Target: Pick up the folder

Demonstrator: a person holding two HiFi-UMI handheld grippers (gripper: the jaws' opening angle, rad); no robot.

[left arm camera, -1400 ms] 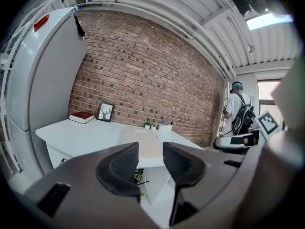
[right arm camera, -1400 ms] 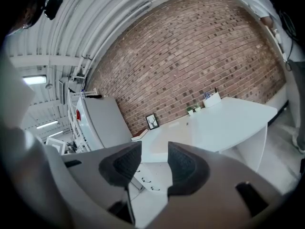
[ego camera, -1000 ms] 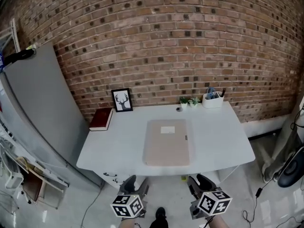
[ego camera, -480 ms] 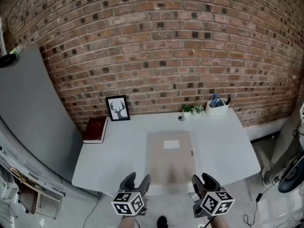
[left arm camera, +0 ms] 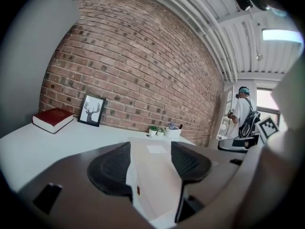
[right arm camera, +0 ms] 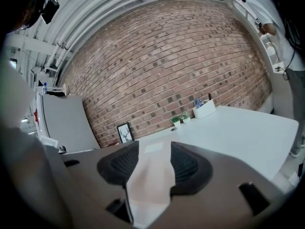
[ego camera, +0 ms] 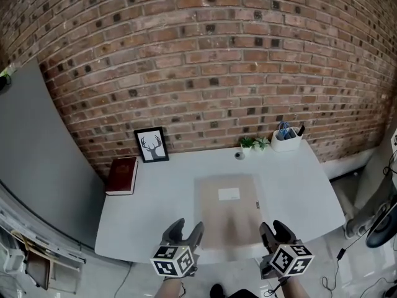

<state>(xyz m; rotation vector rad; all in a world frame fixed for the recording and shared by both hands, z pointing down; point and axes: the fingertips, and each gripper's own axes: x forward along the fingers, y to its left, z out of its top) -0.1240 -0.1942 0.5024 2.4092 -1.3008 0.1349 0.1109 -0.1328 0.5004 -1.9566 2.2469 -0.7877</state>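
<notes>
Folder (ego camera: 229,219) is lying flat at the table's (ego camera: 149,219) near edge. I am holding my left gripper (ego camera: 185,230) wide and empty; my right gripper (ego camera: 276,231) is opening, empty too. Nudging the thin edge instead of pinching it could be sliding it away.

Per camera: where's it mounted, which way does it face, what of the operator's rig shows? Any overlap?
Head view: on the person's head, facing steeply down at the white table; left gripper and right gripper show at the bottom.
Left gripper view: on that gripper, facing across the table to the brick wall; its open jaws frame the folder.
Right gripper view: likewise; its opening jaws, nothing gripped, frame the folder.
All share the folder and deer picture.
</notes>
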